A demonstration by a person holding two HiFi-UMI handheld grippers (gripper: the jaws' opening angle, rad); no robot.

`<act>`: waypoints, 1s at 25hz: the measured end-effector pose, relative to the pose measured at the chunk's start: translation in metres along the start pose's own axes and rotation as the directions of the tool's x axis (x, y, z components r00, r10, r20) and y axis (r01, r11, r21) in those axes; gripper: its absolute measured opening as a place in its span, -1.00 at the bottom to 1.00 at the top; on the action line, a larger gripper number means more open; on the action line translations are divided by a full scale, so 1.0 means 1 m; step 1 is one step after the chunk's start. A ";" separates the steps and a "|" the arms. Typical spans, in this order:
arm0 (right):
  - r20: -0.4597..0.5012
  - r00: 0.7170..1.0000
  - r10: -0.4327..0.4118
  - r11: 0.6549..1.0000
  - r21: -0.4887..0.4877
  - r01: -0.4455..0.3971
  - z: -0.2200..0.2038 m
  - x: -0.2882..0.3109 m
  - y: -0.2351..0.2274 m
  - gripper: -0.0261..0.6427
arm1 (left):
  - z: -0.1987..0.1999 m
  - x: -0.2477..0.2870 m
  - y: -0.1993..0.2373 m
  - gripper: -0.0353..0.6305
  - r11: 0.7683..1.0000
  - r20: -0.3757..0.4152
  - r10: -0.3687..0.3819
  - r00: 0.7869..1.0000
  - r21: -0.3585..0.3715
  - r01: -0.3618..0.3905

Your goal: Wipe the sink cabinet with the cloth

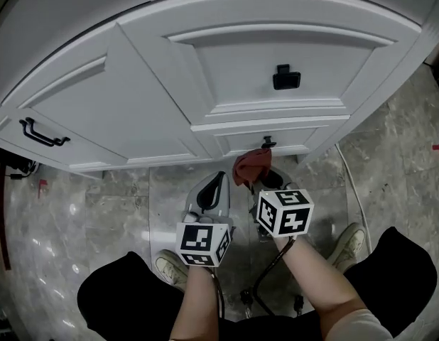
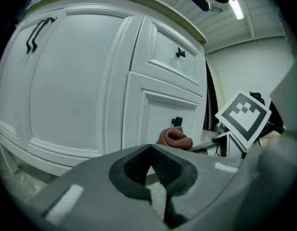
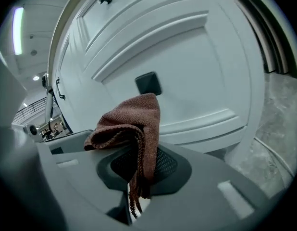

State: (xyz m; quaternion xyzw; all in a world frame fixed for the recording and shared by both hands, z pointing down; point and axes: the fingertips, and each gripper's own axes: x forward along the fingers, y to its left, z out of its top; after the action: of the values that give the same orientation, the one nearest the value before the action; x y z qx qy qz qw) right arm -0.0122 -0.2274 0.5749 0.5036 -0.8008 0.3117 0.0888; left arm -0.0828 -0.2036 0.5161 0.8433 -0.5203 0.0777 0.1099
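Nearest me: the left tool (image 1: 218,180), low over the floor, jaws together with nothing between them, idle. The right tool (image 1: 258,185) is just beside it, clamped on the brown cloth (image 1: 249,168). The cloth is bunched over the jaw tips, and a frayed tail hangs down through the gap. It sits at the lower door of the sink cabinet (image 1: 262,69), just below the small black knob (image 1: 268,143). I can't tell whether it touches the panel.

Risks, as I judge them:
- The grip is on a thin fold, so drag along the door may pull the cloth free.
- The loose knit could snag on the knob.
- If the bunch flattens, hard jaw tips may scrape the paint.
- The left tool is close enough to knock the right mid-stroke.
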 end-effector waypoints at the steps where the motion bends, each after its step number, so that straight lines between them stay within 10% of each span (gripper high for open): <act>1: -0.008 1.000 0.023 1.000 -0.005 -0.023 -0.003 0.008 0.011 -0.69 | 0.000 -0.004 0.007 -0.89 1.000 0.002 0.010 1.000 -0.005 -0.010; 10: -0.061 0.992 0.115 0.993 0.013 -0.114 -0.020 0.058 0.062 -0.69 | -0.006 -0.030 0.050 -0.89 0.996 0.004 0.077 0.997 -0.046 -0.077; 25: -0.026 0.999 0.037 0.997 0.074 -0.035 -0.006 0.042 0.014 -0.69 | -0.008 -0.020 0.041 -0.89 0.997 0.012 0.042 0.999 -0.065 -0.041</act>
State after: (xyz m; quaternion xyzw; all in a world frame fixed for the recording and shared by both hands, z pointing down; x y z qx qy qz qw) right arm -0.0452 -0.2509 0.5929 0.4879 -0.7963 0.3494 0.0755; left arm -0.1289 -0.2022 0.5230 0.8288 -0.5407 0.0575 0.1322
